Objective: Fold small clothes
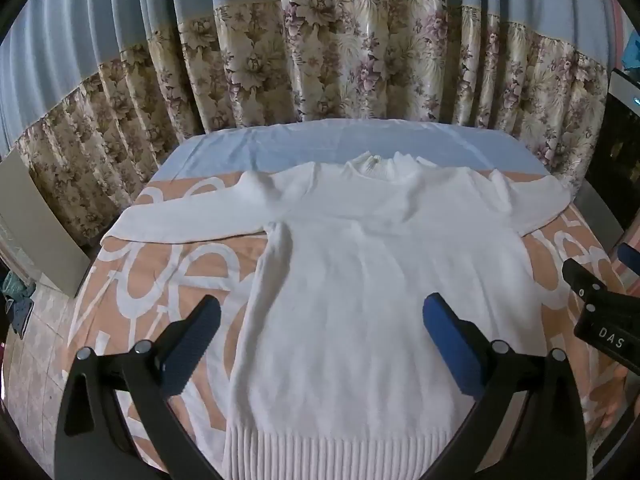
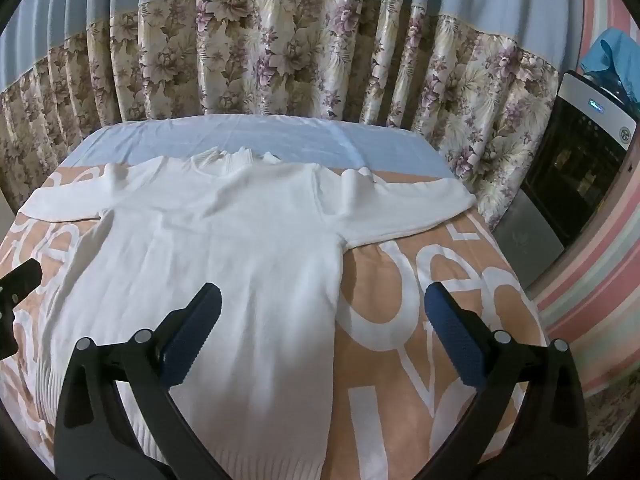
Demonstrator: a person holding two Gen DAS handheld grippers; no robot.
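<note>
— Ribbed hem first, right under both cameras: the white sweater [image 1: 360,280] lies flat and face up on the table cover [image 1: 168,280], hem toward us, collar toward the far edge.

— So its long axis runs straight away from the grippers?

— Yes, hem to collar, with both sleeves spread sideways across the far half. The left gripper [image 1: 320,344] hangs over the body near the hem, jaws wide apart, nothing between the pads. The right gripper [image 2: 322,340] is equally spread and empty, straddling the sweater's right side edge, one finger over knit, the other over the orange-and-white cover.

— Which hand is nearer which sleeve?

— Each its own side, I'd judge: the left sleeve [image 1: 180,224] reaches out to the left, the right sleeve [image 2: 408,208] to the right. Both are well beyond the fingertips, so folding a sleeve inward would mean reaching forward first.

— Any bins or baskets?

— None visible. Beyond the table, only a flowered curtain [image 2: 280,60] and a dark appliance [image 2: 580,168] at far right.
</note>
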